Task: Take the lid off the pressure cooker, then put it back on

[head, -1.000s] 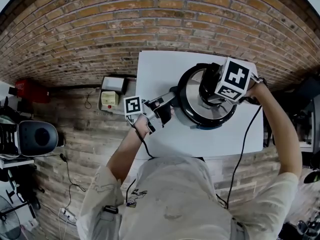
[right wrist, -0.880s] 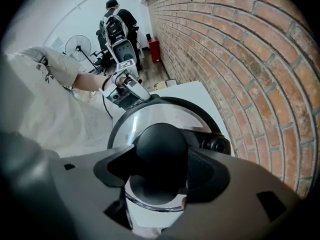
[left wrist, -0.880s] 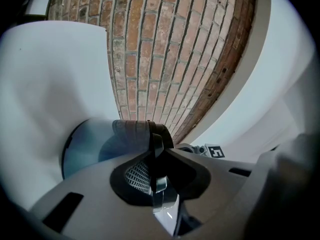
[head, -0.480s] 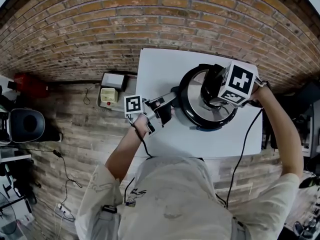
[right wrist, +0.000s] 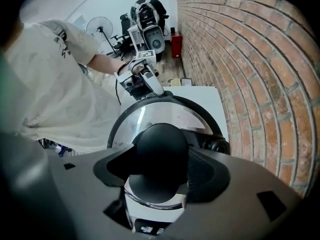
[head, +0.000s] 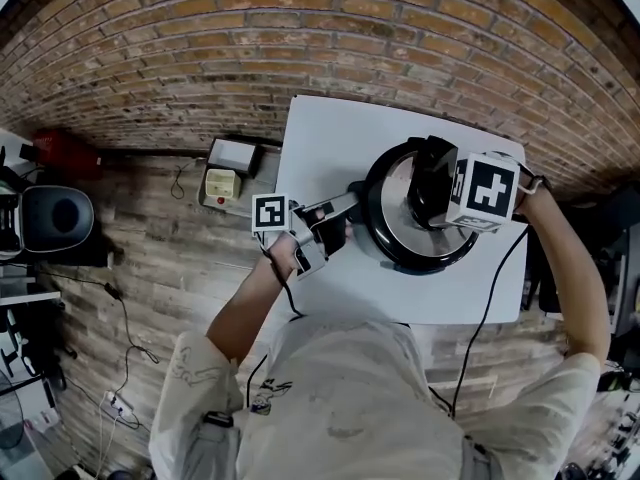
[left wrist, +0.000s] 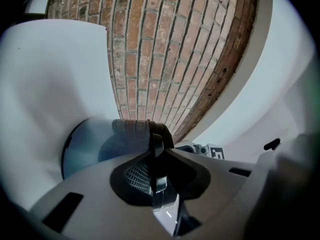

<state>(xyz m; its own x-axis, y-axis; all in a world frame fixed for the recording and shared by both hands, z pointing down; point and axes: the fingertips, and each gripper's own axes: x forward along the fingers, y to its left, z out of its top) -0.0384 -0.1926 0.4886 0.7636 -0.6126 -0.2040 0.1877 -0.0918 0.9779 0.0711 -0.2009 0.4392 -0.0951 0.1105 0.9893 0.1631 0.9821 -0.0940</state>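
Observation:
A steel pressure cooker (head: 385, 243) with its lid (head: 392, 200) on stands on a white table (head: 320, 148). My left gripper (head: 335, 226) reaches in level from the left and is shut on the cooker's side handle (left wrist: 156, 151); the pot wall (left wrist: 85, 144) shows just past it. My right gripper (head: 437, 200) points straight down over the lid, under its marker cube. In the right gripper view its jaws close round the black lid knob (right wrist: 160, 154), and the shiny lid (right wrist: 160, 115) spreads out beyond it. The left gripper (right wrist: 145, 86) shows at the lid's far rim.
A brick wall (head: 300, 38) runs along the table's far side. On the floor to the left are a grey box (head: 222, 180), a red object (head: 55, 153), a black chair (head: 55, 218) and cables. A fan (right wrist: 100, 26) and a person (right wrist: 147, 9) are farther off.
The right gripper has rolled about the knob, its marker cube swinging to the right over the lid. The left gripper still holds the side handle in the same place.

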